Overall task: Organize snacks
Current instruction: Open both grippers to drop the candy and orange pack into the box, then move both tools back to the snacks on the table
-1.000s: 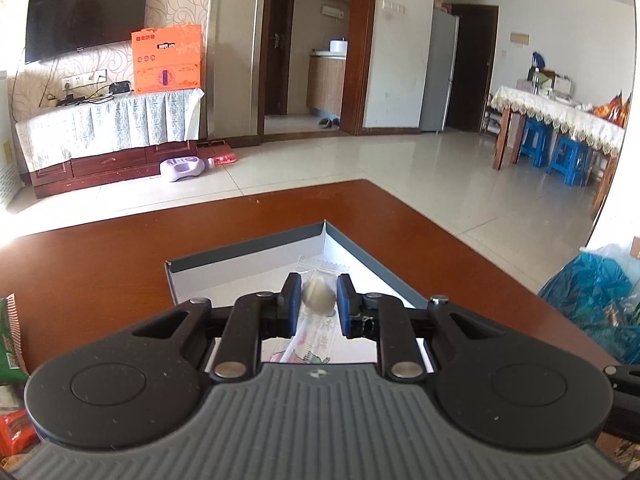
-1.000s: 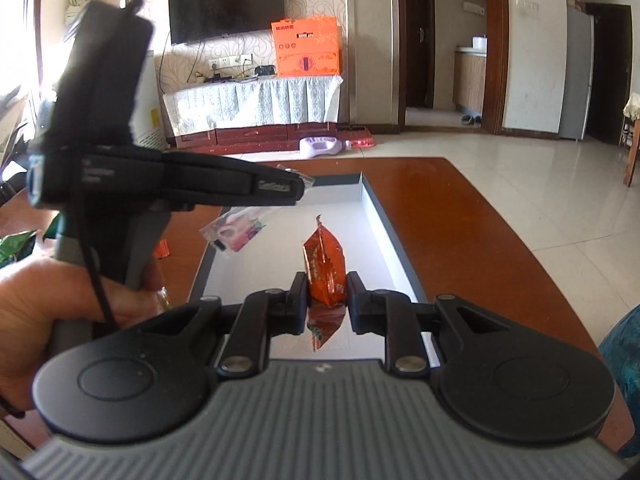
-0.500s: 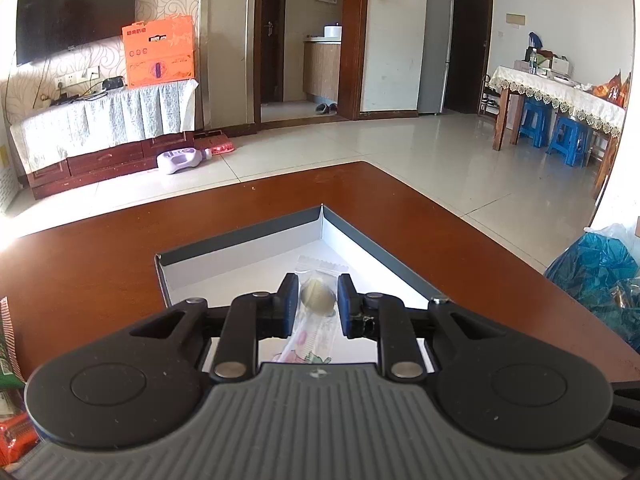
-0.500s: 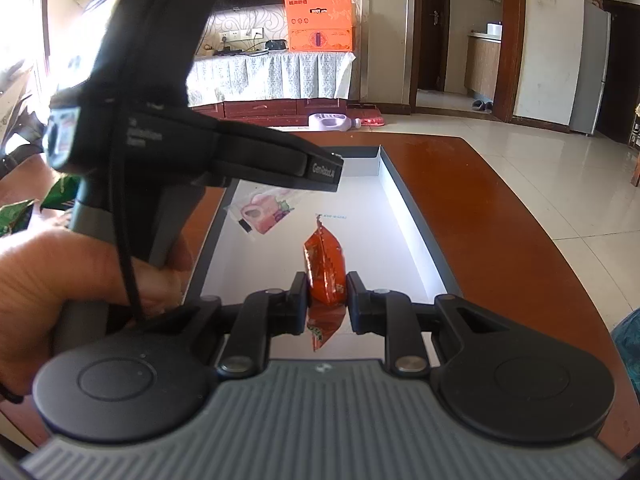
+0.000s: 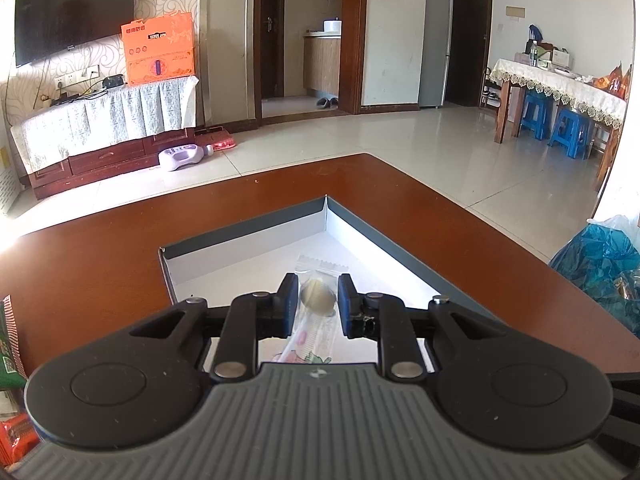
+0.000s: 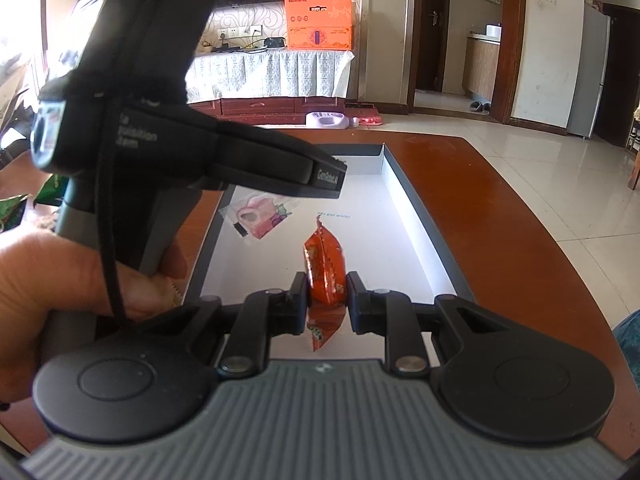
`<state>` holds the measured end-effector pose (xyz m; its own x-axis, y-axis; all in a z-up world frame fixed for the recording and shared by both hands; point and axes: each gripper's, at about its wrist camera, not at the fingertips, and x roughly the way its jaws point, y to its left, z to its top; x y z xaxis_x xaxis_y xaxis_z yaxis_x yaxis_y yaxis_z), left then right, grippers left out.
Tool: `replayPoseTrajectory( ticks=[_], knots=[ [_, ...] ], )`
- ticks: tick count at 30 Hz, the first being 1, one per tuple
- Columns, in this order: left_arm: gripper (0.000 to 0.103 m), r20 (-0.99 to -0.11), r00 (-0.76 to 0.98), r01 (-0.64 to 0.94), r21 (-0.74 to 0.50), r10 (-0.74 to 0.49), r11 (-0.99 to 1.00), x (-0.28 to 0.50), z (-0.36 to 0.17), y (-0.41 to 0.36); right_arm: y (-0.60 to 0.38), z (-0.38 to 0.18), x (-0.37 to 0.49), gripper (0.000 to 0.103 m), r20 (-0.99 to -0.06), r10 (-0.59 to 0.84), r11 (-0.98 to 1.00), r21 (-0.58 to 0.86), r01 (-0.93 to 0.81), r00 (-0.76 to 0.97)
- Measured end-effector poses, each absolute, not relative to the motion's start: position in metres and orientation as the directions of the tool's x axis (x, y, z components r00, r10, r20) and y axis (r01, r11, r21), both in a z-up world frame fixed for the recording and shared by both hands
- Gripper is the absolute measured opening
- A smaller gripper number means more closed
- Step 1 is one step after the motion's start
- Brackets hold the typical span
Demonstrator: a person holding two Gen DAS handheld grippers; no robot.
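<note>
Snacks are in both claws, held over a shallow white box point(image 5: 256, 256) with dark grey walls that sits on the red-brown bench point(image 5: 100, 248).

From the left wrist view, the left claw point(image 5: 318, 298) points down into the box, and its jaws are opening. Between the blue pads point(image 5: 290, 300) sits a clear packet point(image 5: 316, 312) with a round, pale sweet inside. The left pad lies against the packet, while a thin gap shows at the right pad, so the pinch is letting go. The packet's crimped top edge sticks out ahead of the claw and its printed end trails back under it, low over the white floor of the box. Far left of the claw, at the bench edge, lie a green packet point(image 5: 8, 344) and an orange-red one point(image 5: 18, 440). Well to the right, off the bench, is a blue plastic bag point(image 5: 600, 264).

From the right wrist view, the right claw point(image 6: 326, 294) is pressed tight on an orange-red packet point(image 6: 324, 276), which stands on edge between the pads; its top corner pokes forward and its bottom corner hangs below the jaws, above the box floor. Ahead and to the left, the left claw's black body reaches over the box, gripped by the person's hand point(image 6: 60, 288). Under its tip hangs the clear packet point(image 6: 260, 216), showing pink print, near the box's left wall.
</note>
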<state>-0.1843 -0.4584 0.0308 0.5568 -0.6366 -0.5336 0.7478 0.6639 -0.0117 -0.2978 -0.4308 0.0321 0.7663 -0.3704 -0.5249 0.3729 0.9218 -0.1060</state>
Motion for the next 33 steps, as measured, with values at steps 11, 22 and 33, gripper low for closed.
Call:
replayPoseTrajectory(
  ticks=[11, 22, 33],
  knots=[
    [0.070, -0.513, 0.577, 0.747, 0.018, -0.635, 0.665, -0.191, 0.037, -0.463, -0.435, 0.034, -0.299, 0.045, -0.476, -0.430, 0.898, -0.140, 0.417, 0.767],
    [0.077, -0.492, 0.591, 0.746, 0.031, -0.639, 0.666, -0.197, 0.049, -0.449, -0.427, 0.037, -0.314, 0.063, -0.414, -0.459, 0.887, -0.163, 0.432, 0.786],
    [0.078, -0.462, 0.639, 0.674, -0.050, -0.615, 0.737, -0.197, 0.079, -0.371, -0.408, 0.043, -0.325, 0.074, -0.339, -0.507, 0.862, -0.187, 0.472, 0.792]
  ],
)
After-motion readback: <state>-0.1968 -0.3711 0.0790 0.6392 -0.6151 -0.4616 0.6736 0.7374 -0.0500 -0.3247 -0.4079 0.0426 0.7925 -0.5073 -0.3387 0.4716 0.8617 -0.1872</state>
